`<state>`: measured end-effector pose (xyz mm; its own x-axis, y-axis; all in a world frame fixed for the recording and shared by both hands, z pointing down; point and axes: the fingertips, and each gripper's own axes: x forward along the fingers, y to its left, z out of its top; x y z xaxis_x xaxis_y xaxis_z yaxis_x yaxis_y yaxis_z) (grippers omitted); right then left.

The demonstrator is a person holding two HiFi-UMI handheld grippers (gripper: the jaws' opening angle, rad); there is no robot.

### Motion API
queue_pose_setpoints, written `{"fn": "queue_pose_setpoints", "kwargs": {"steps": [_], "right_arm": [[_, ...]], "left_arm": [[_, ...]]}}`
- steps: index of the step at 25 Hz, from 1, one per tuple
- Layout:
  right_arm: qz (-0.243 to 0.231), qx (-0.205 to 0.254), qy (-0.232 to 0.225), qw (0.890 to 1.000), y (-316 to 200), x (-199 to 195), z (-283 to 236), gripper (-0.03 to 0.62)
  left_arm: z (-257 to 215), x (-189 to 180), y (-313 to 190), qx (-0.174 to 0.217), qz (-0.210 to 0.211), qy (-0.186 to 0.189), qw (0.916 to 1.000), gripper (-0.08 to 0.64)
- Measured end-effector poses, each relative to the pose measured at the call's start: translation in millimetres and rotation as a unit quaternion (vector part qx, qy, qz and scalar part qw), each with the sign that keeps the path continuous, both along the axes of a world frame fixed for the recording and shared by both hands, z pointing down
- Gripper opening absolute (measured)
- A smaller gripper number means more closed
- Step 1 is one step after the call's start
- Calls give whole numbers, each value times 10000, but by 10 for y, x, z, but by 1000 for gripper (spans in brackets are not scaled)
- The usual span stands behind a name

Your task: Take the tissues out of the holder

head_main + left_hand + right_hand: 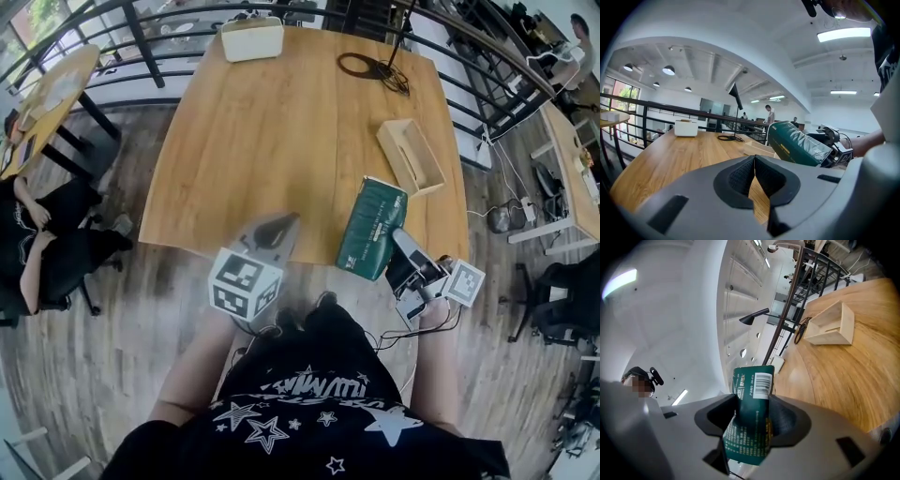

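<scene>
Right gripper (pixel 752 416) clamped on one green tissue pack (pixel 372 228); barcode visible, print unreadable. Left gripper (pixel 753 177) closed, empty. One wooden holder (pixel 410 156) mid-right.

At six o'clock in the head view you wear a black T-shirt (pixel 309 412) with short sleeves, printed with white stars and white lettering. At seven o'clock, your left gripper (pixel 279 225) has a smooth grey shell, and its marker cube (pixel 244 281) is white with black squares. At four o'clock, your right gripper (pixel 398 242) bears a matching cube (pixel 464 282), and thin black cables (pixel 427 330) run from it. Dark ribbed pads (pixel 740 174) line the jaws.
</scene>
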<state>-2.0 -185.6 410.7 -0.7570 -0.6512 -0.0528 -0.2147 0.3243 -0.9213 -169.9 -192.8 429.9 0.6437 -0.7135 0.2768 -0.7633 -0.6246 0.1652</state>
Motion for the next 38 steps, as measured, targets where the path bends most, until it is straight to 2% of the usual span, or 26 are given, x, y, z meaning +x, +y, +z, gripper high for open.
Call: {"fn": "queue_pose_setpoints", "kwargs": {"steps": [3, 11, 19, 28, 34, 38], "right_arm": [[-3, 77, 12, 10000, 62, 5, -49, 233], [38, 145, -311, 9994, 131, 113, -126, 233], [5, 43, -605, 9982, 395, 611, -44, 233], [-153, 121, -754, 9970, 810, 1148, -36, 233], [-262, 106, -736, 9969, 1194, 1494, 3, 233], [-411, 157, -514, 9977, 1490, 1639, 27, 232]], "left_arm": [[-14, -6, 84, 15, 8, 28, 10000, 14], [-34, 95, 148, 73, -23, 36, 10000, 14], [26, 637, 428, -39, -12, 42, 10000, 14], [-54, 1123, 835, 88, -213, -49, 9997, 14], [-109, 1454, 1232, 253, -311, -153, 9991, 14], [-196, 1683, 1535, 361, -423, -139, 9984, 14]]}}
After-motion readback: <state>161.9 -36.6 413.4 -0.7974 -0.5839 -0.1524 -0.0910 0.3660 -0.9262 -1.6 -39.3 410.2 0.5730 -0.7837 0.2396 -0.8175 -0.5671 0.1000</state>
